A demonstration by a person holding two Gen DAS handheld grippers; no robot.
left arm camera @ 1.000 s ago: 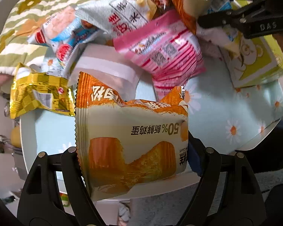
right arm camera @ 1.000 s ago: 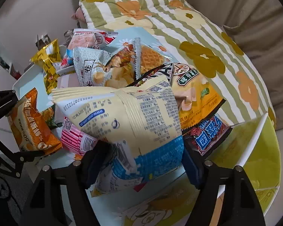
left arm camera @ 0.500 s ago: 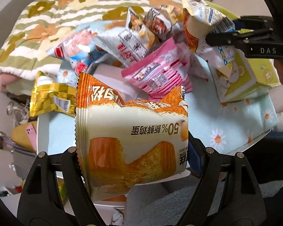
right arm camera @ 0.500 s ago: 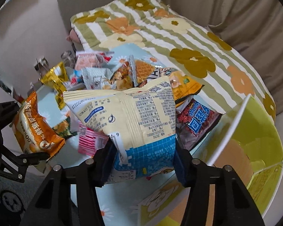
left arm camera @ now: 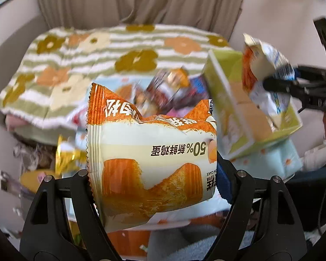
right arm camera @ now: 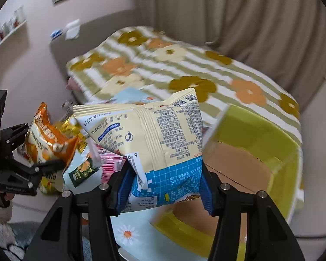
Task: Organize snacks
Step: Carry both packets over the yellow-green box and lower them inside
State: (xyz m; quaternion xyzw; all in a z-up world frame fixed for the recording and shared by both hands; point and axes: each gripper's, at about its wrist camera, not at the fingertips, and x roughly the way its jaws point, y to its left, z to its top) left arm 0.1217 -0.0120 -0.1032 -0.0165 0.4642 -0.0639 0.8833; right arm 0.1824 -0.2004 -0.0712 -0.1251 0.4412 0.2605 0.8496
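My left gripper (left arm camera: 154, 187) is shut on an orange and cream cake packet (left arm camera: 154, 163), held up above the table. It also shows in the right wrist view (right arm camera: 47, 139) at the left. My right gripper (right arm camera: 165, 187) is shut on a cream and blue snack bag (right arm camera: 154, 139), held above the near edge of the yellow-green box (right arm camera: 271, 143). In the left wrist view that bag (left arm camera: 265, 80) hangs over the box (left arm camera: 234, 113). A blurred pile of snack packets (left arm camera: 163, 91) lies on the pale blue daisy cloth (right arm camera: 128, 232).
A bed with a green striped flower blanket (left arm camera: 97, 50) stands behind the table. Beige curtains (right arm camera: 239, 10) hang at the back. A gold packet (left arm camera: 67, 158) lies at the table's left edge. A wall shelf (right arm camera: 8, 34) is at upper left.
Both grippers have risen with their packets and the views tilted up. The right gripper with its bag moved over towards the yellow-green box.
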